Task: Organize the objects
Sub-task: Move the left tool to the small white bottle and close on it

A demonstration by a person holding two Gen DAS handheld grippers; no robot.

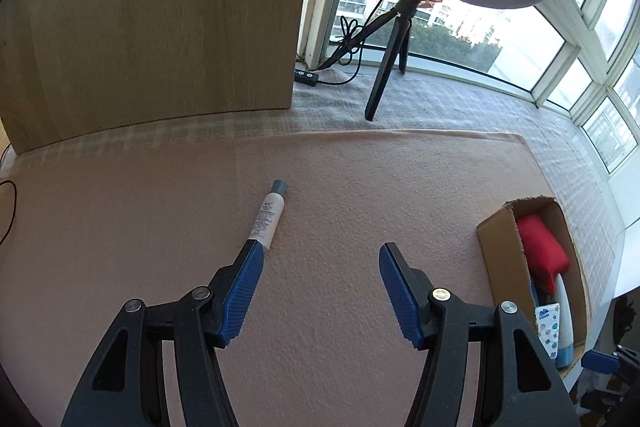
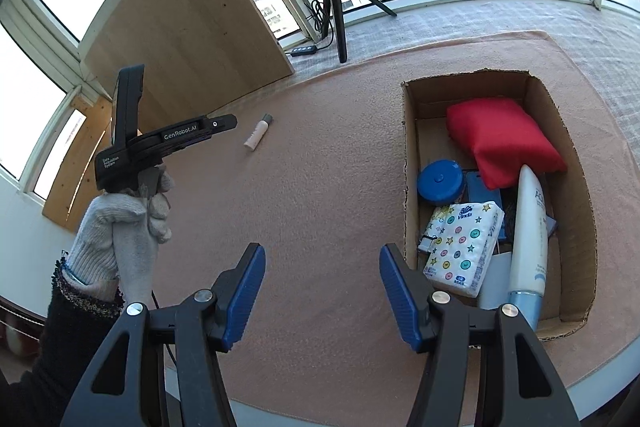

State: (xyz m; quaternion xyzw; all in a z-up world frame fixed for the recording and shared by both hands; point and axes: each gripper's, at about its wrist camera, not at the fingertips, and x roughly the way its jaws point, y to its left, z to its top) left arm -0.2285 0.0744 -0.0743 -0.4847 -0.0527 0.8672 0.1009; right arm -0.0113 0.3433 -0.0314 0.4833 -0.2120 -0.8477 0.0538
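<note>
A small white tube with a grey cap (image 1: 267,217) lies alone on the pink mat (image 1: 340,187); the right wrist view shows the tube (image 2: 257,133) further off. My left gripper (image 1: 320,251) is open just short of it, the left fingertip next to the tube's flat end. A gloved hand (image 2: 120,227) holds the left gripper (image 2: 172,139) in the right wrist view. My right gripper (image 2: 322,253) hangs open and empty beside the cardboard box (image 2: 410,163). The box holds a red cloth (image 2: 504,139), a tissue pack (image 2: 464,243), a blue round case (image 2: 440,181) and a large white tube (image 2: 530,239).
A ring light on a black tripod (image 1: 390,59) stands at the back with its cable and remote (image 1: 306,77). A wooden board (image 1: 152,19) leans at the back left. Windows run behind. The cardboard box (image 1: 496,239) sits at the mat's right edge.
</note>
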